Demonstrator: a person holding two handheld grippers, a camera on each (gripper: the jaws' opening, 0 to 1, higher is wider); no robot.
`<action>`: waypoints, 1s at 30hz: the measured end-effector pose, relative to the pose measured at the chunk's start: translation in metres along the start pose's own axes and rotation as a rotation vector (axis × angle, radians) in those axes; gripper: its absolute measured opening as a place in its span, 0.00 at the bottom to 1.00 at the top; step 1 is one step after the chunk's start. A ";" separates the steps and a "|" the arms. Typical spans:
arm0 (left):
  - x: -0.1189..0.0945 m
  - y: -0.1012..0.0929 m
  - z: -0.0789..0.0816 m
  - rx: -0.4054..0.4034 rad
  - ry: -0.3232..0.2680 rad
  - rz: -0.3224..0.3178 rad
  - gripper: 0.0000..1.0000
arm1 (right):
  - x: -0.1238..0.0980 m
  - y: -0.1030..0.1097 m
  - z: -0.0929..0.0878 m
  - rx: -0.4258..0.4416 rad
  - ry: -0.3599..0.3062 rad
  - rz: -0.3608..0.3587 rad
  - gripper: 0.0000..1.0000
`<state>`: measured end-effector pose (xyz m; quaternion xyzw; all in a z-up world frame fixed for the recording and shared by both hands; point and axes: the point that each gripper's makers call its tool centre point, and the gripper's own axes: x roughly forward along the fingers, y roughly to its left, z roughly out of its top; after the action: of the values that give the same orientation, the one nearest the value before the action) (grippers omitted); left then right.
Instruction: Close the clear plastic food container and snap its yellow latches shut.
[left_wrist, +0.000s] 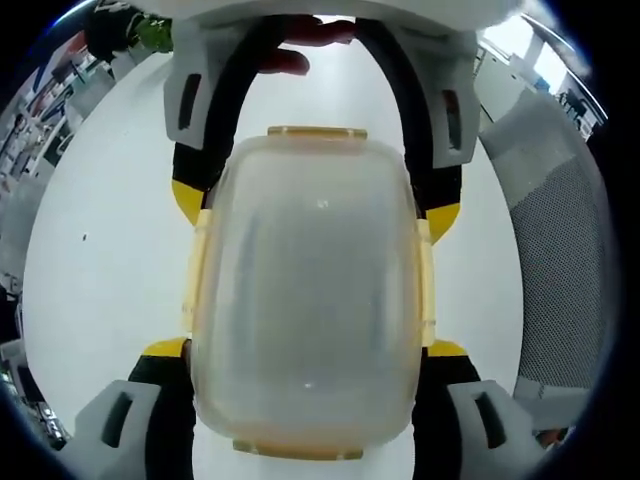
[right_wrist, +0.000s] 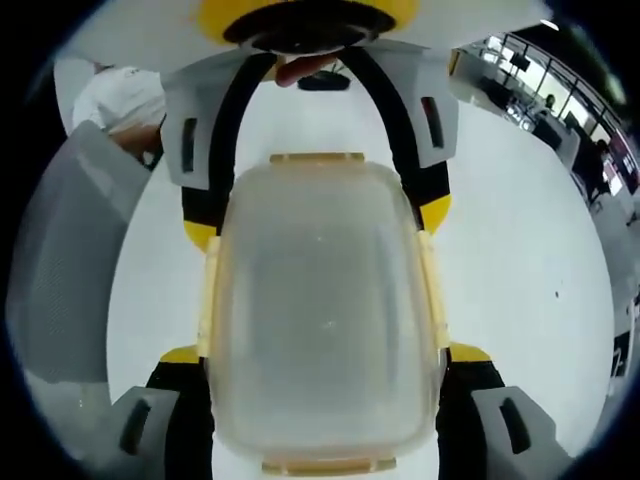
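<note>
The clear plastic food container (left_wrist: 310, 290) lies on a white table with its lid on, seen from above. Yellow latches run along its long sides (left_wrist: 196, 270) and short ends (left_wrist: 317, 132). My left gripper (left_wrist: 305, 350) straddles the near end, its yellow-tipped jaws pressed against both side latches. The right gripper (left_wrist: 312, 208) comes from the opposite end and hugs the far half the same way. In the right gripper view the container (right_wrist: 320, 320) sits between my right gripper (right_wrist: 325, 354) below and the left gripper (right_wrist: 318, 224) above.
The white table (left_wrist: 110, 260) spreads around the container. A grey mesh chair (left_wrist: 560, 260) stands beside it, also the chair (right_wrist: 60, 260) in the right gripper view. A hand (left_wrist: 300, 45) holds the opposite gripper. A person in white (right_wrist: 120, 100) is behind.
</note>
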<state>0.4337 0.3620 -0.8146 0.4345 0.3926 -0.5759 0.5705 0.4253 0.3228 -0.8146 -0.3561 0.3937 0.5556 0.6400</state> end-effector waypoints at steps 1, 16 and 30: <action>0.000 0.001 0.000 -0.001 0.001 0.000 0.92 | 0.000 -0.001 0.000 0.001 -0.002 0.000 0.95; 0.002 0.016 0.001 -0.024 -0.030 0.005 0.92 | 0.004 -0.019 -0.001 -0.041 0.009 -0.046 0.97; 0.000 0.015 0.003 -0.025 -0.013 0.008 0.92 | 0.001 -0.018 0.001 -0.039 -0.010 -0.045 0.97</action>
<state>0.4488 0.3590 -0.8129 0.4252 0.3941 -0.5715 0.5807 0.4435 0.3214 -0.8150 -0.3744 0.3713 0.5507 0.6471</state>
